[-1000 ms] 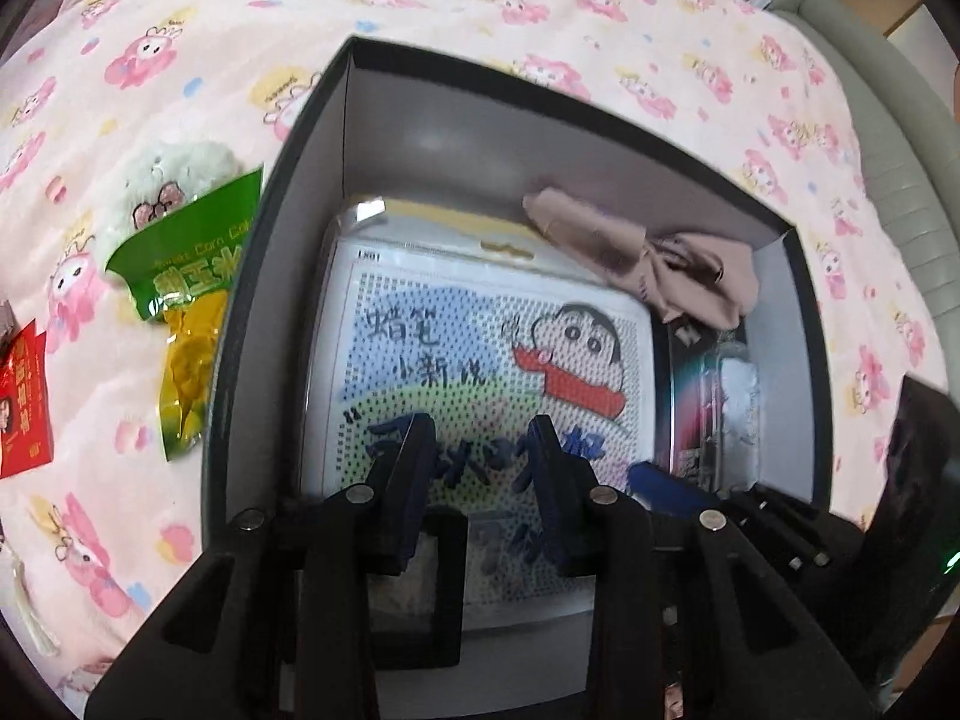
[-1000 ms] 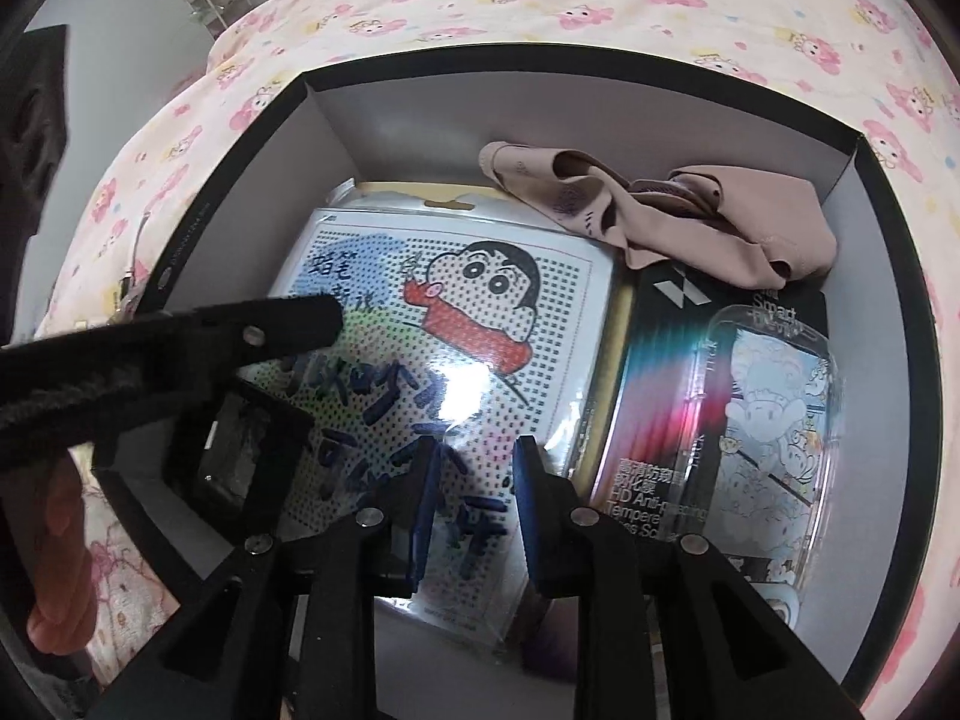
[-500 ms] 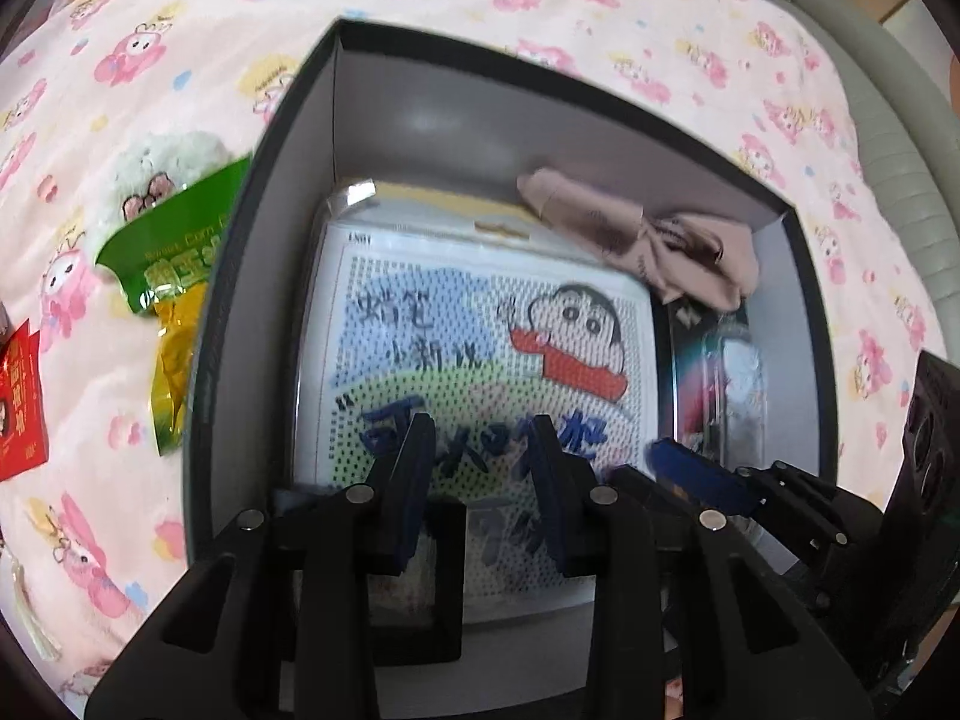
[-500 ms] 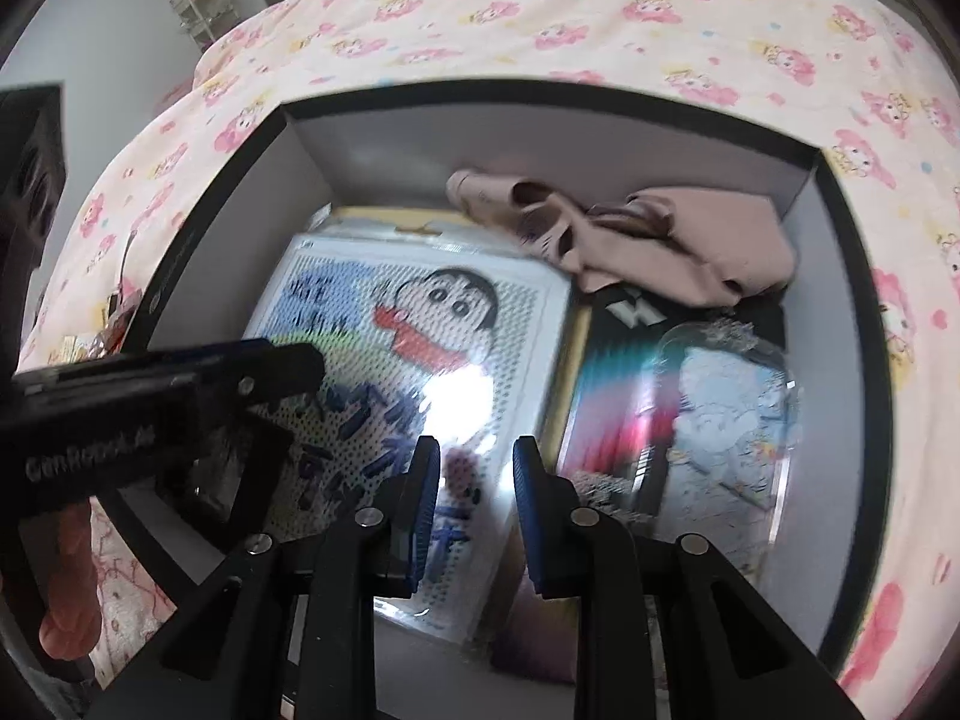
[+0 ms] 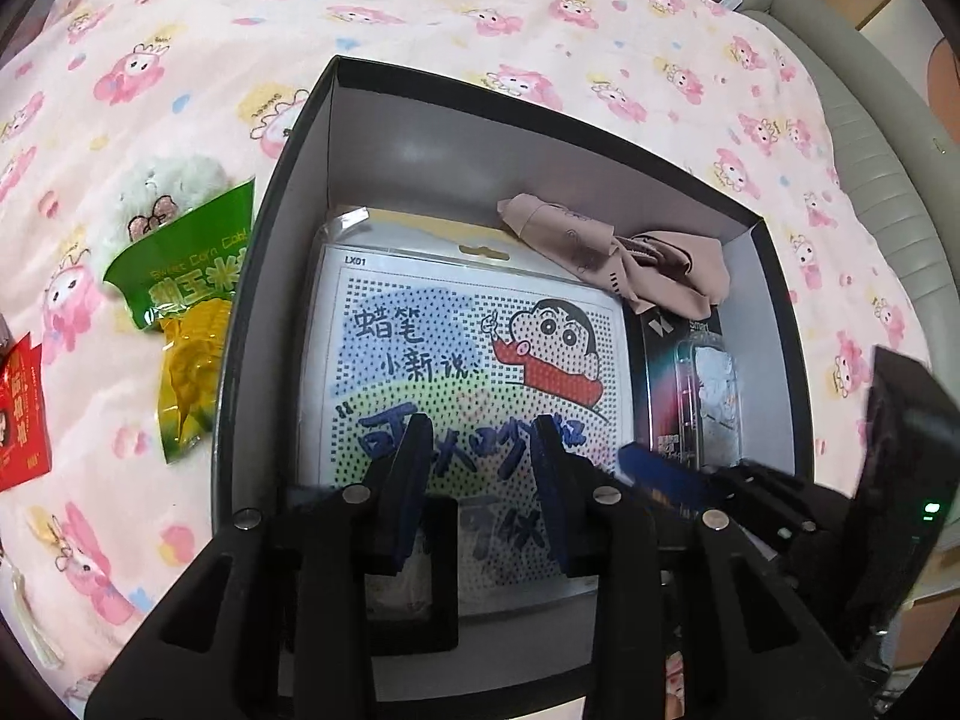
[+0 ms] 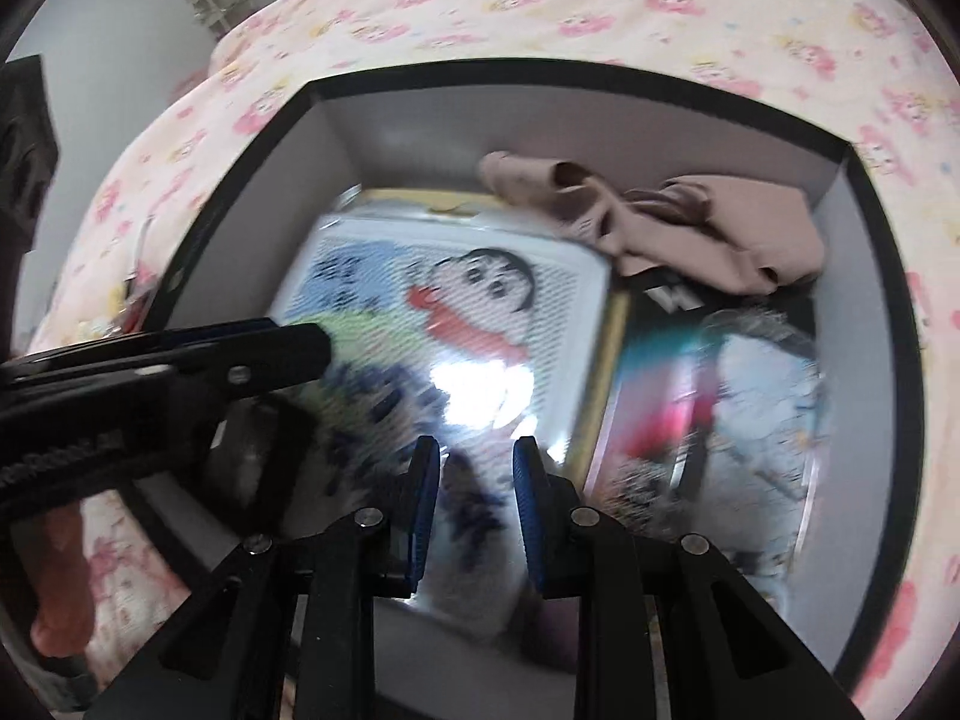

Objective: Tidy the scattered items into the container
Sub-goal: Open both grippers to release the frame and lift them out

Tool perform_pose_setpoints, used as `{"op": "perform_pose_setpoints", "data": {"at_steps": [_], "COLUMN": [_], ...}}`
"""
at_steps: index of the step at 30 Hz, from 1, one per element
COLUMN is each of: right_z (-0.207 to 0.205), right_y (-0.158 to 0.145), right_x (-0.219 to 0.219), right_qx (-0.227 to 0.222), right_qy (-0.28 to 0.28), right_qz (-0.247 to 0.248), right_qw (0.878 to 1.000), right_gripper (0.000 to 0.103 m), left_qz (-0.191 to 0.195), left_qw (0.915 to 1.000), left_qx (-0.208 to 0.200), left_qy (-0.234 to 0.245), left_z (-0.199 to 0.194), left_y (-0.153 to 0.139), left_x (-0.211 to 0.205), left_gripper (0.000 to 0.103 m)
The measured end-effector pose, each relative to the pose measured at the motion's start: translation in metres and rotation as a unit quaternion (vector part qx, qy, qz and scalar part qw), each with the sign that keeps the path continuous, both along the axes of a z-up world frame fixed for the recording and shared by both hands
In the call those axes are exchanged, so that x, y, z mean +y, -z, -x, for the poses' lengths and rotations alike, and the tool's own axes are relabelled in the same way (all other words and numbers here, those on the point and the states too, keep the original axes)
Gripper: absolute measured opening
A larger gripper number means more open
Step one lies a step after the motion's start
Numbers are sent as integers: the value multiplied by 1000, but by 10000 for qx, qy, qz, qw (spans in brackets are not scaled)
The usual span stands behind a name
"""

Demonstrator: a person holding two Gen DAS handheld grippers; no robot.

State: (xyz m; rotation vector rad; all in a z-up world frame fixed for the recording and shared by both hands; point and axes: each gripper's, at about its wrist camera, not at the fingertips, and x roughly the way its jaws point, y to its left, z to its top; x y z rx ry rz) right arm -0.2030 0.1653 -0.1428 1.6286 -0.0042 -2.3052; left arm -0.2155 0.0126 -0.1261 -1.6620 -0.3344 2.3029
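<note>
We hover both claws over the black box (image 5: 282,192): the left gripper (image 5: 480,474) is easing its jaws wider with nothing between them, and the right gripper (image 6: 471,504) is narrow and empty too. Best lift clear without snagging the cartoon pack (image 5: 468,360). The corn snack bag (image 5: 186,300) and red packet (image 5: 21,414) wait beside the box on the pink bedsheet (image 5: 420,12); a shelf (image 6: 219,0) stands far off.
</note>
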Motion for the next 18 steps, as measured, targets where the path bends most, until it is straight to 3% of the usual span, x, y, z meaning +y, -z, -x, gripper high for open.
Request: {"op": "perform_pose_setpoints", "data": {"at_steps": [9, 13, 18], "right_z": [1, 8, 14], "right_y": [3, -4, -23], "right_x": [-15, 4, 35], "right_qx": [-213, -283, 409], "right_qy": [-545, -238, 371], "right_qz": [422, 722, -186], "right_qw": [9974, 9967, 9983], "right_gripper": [25, 25, 25], "left_qz": [-72, -224, -468], "left_qw": [9997, 9993, 9983], "left_qx": [236, 273, 274], "left_qy": [49, 77, 213], "left_z": [-12, -14, -16], "left_y": [-7, -6, -5], "left_x": [-3, -3, 5], "left_gripper": [34, 34, 34]}}
